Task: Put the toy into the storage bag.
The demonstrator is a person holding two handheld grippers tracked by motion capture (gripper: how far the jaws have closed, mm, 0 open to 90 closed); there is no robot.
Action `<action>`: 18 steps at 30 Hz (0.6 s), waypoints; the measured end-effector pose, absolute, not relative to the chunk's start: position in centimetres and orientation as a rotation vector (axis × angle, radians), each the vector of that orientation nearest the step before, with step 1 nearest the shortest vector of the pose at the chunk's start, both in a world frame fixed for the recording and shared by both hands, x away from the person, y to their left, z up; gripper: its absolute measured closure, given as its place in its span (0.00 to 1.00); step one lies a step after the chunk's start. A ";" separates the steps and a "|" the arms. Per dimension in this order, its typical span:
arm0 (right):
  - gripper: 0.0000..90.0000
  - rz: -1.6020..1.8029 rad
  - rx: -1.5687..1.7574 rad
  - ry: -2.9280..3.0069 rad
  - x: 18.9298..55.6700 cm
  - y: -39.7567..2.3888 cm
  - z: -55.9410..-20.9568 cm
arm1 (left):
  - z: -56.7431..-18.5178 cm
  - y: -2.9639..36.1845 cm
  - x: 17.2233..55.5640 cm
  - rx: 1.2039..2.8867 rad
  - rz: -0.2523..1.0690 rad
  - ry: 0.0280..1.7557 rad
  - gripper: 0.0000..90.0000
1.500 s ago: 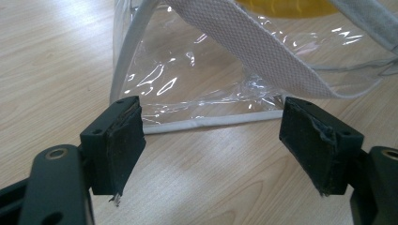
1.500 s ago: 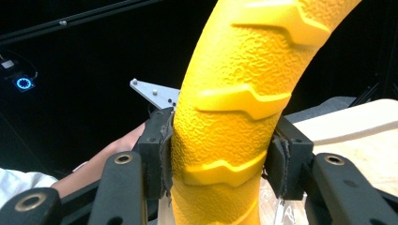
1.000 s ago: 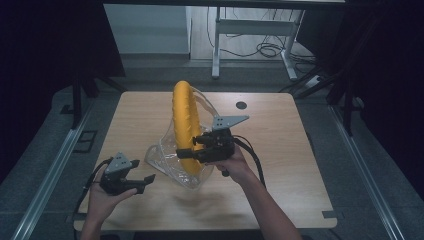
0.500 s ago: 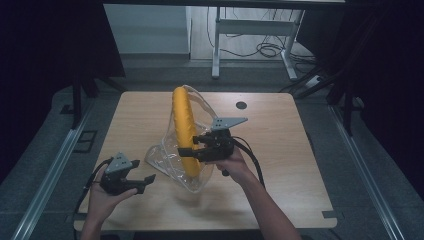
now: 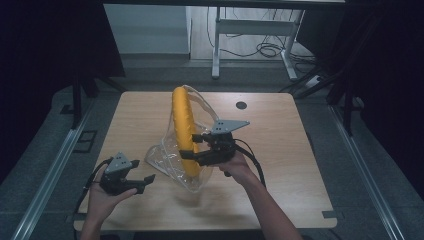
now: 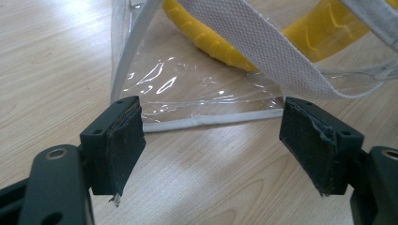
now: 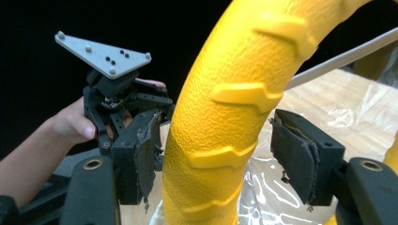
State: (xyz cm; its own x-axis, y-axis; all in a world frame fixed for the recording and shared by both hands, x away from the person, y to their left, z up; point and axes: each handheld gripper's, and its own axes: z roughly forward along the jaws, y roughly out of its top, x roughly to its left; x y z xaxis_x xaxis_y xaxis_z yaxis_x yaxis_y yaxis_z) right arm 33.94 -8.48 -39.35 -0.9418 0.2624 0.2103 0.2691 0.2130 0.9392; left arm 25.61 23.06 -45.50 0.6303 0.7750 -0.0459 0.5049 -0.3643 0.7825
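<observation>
A yellow ribbed ring (image 5: 182, 120) stands upright in a clear plastic bag (image 5: 165, 157) with white trim at the middle of the wooden table (image 5: 300, 150). My right gripper (image 5: 190, 147) is open, and its jaws straddle the ring's lower part. In the right gripper view the ring (image 7: 225, 108) sits between the pads of that gripper (image 7: 213, 154) with a small gap on each side. My left gripper (image 5: 143, 171) is open beside the bag's near left corner. Its jaws (image 6: 211, 140) face the bag's trimmed bottom edge (image 6: 187, 89) and touch nothing. A white webbing strap (image 6: 263, 42) crosses the ring (image 6: 220, 47).
A small black round disc (image 5: 241, 105) lies on the table at the back right. Beyond the far edge stand a desk frame (image 5: 216, 45) and floor cables (image 5: 265, 50). Metal rails run along both sides of the table.
The right gripper has shifted slightly along the ring's lower part and the ring has barely moved. The left gripper has stayed where it was, open.
</observation>
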 end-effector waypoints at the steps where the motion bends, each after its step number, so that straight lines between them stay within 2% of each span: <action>1: 0.38 -1.900 -0.533 -2.439 33.9 -8.6 -39.3 | -45.5 23.1 25.6 2.045 0.425 1.000 0.25; 18: 0.38 -1.959 -0.612 -2.439 33.7 -11.7 -39.1 | -45.6 22.9 25.6 2.051 0.426 1.001 0.25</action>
State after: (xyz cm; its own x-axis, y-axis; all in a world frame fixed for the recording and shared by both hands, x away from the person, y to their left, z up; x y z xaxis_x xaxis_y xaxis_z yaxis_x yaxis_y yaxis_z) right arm 33.74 -11.75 -39.14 -0.9253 0.3216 0.2008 0.2655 0.1714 0.9488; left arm 25.64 22.93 -45.56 0.6309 0.7747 -0.0427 0.5065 -0.3696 0.7790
